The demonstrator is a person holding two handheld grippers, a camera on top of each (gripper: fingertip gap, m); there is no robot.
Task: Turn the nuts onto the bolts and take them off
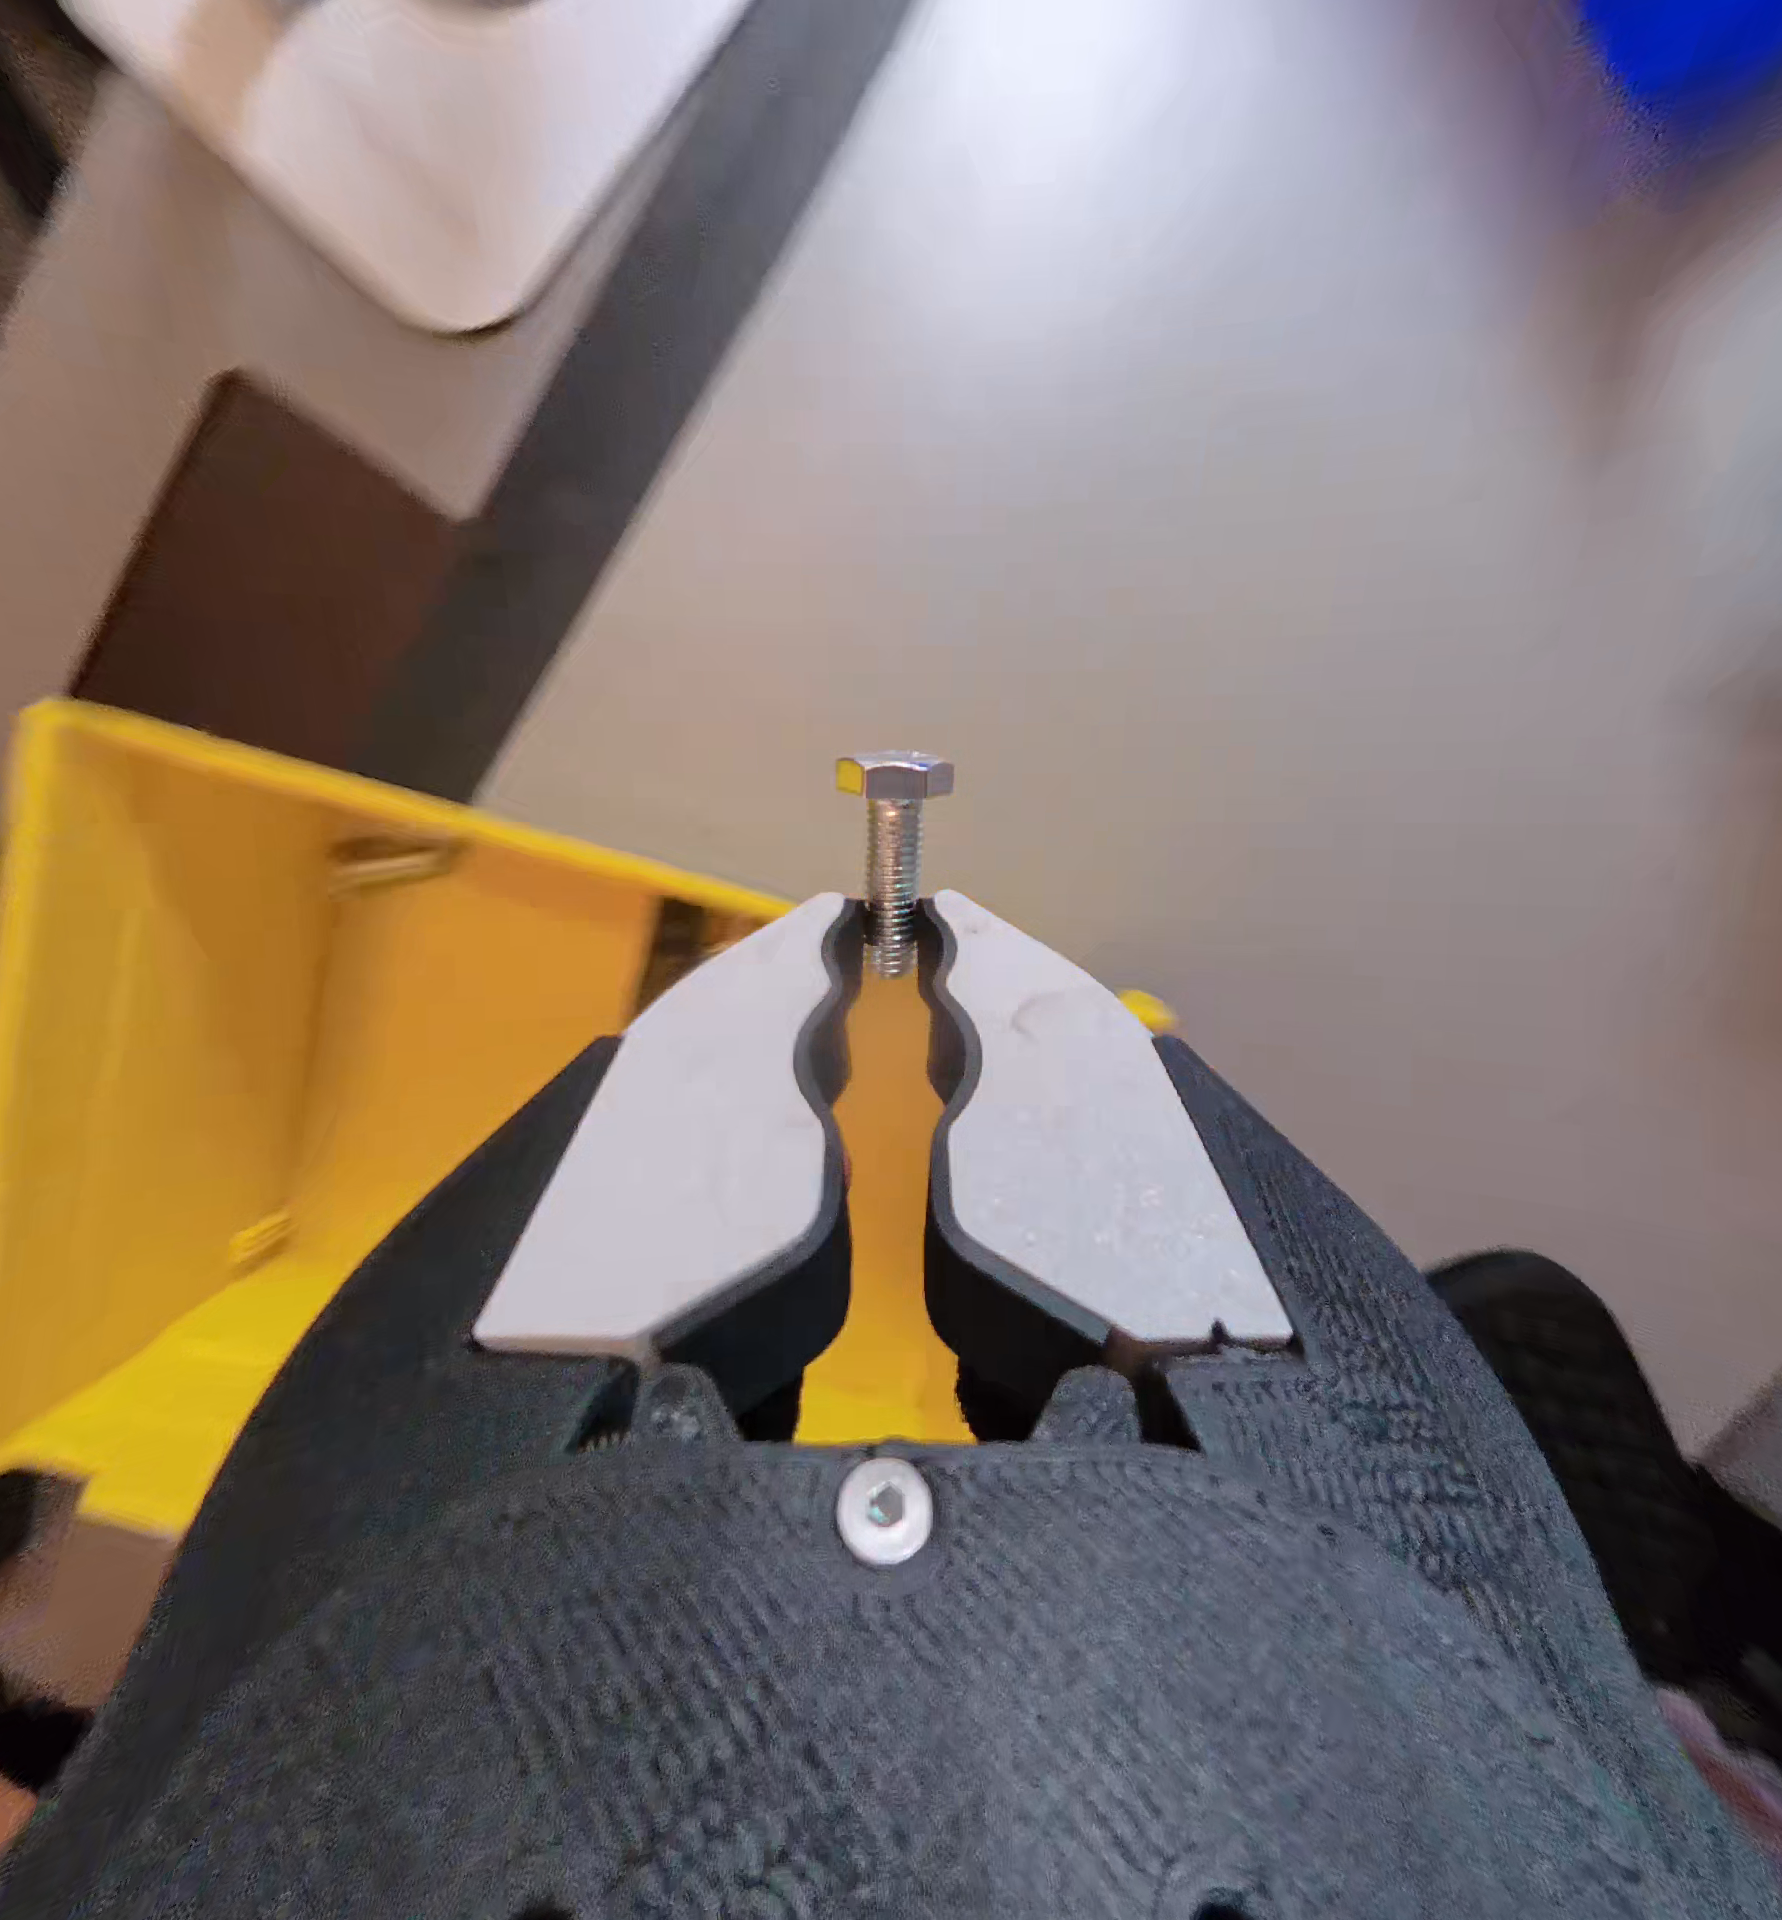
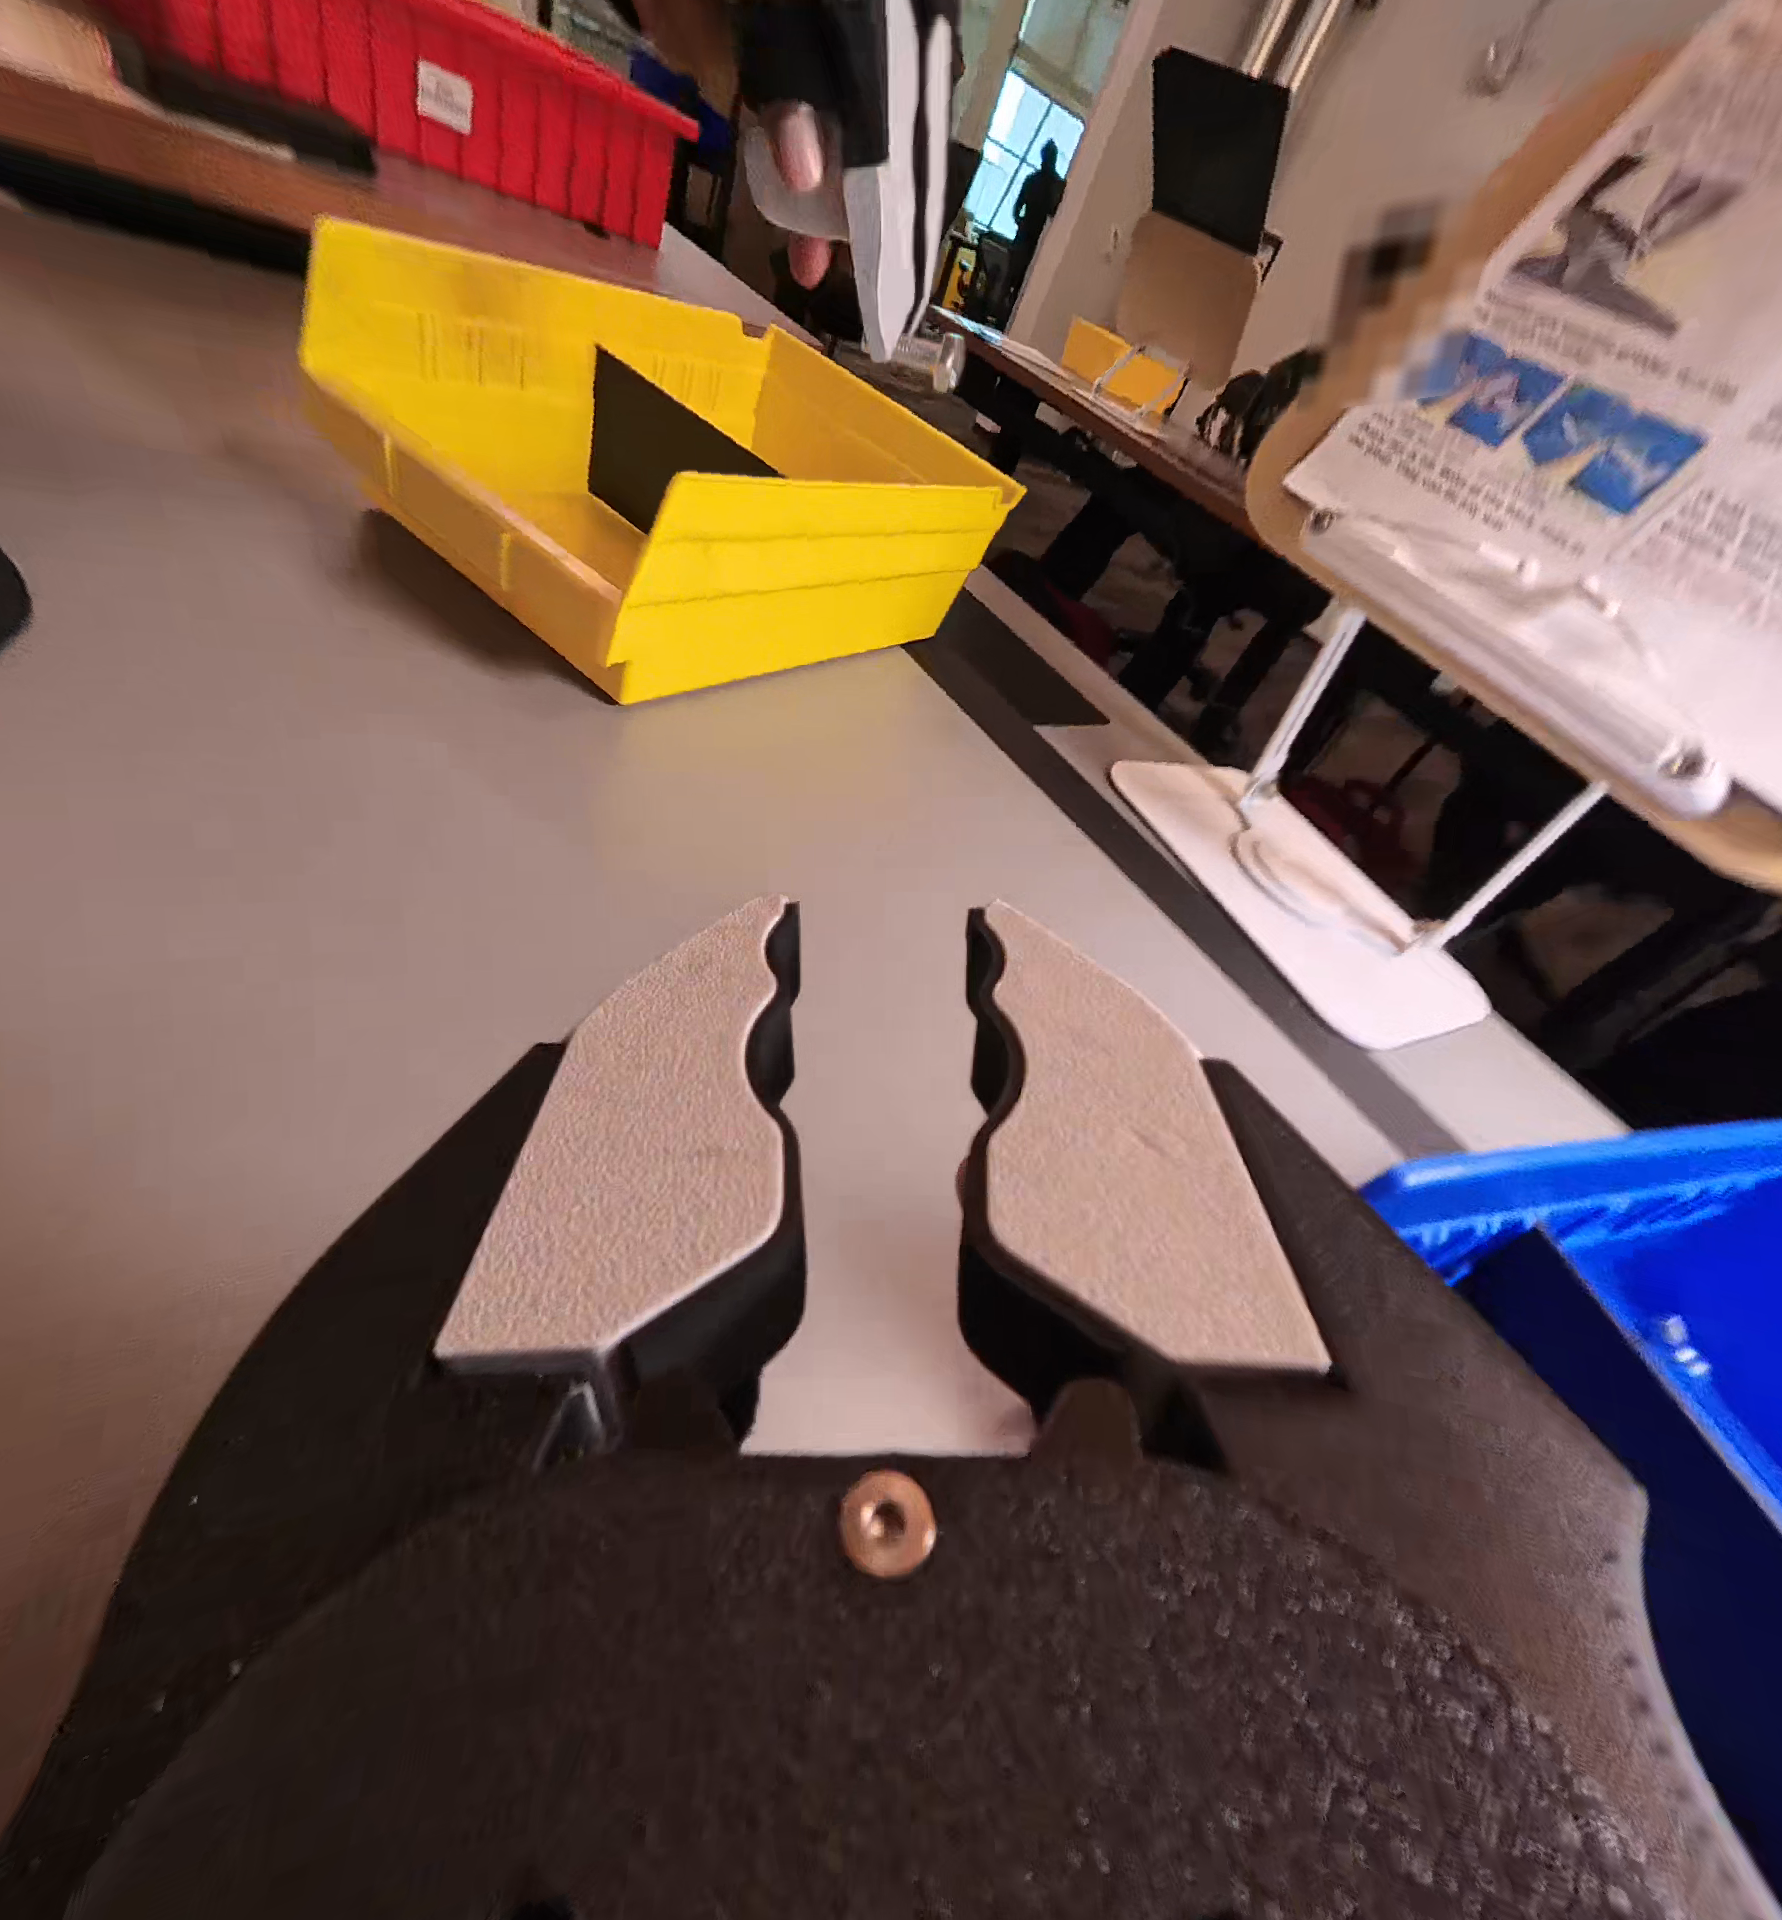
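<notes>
My left gripper (image 1: pixel 889 914) is shut on the threaded end of a silver hex bolt (image 1: pixel 892 831). The bolt points away from the fingers, head outward, with no nut on the visible thread. It hangs over the grey table beside a yellow bin (image 1: pixel 191 1039). My right gripper (image 2: pixel 882 920) is open and empty, low over the grey table. In the right wrist view the left gripper (image 2: pixel 892 208) shows farther off, held by a hand above the yellow bin (image 2: pixel 658 499), with the bolt head (image 2: pixel 944 358) at its tip. No nut is in view.
A blue bin (image 2: pixel 1697 1351) sits at the right, close to my right gripper. A red bin (image 2: pixel 471 114) stands on the far table. A white stand (image 2: pixel 1302 894) holds a board with printed sheets (image 2: pixel 1645 416). The table edge (image 2: pixel 1126 831) runs along the right. The tips of one gripper are about 25 cm away from the tips of the other.
</notes>
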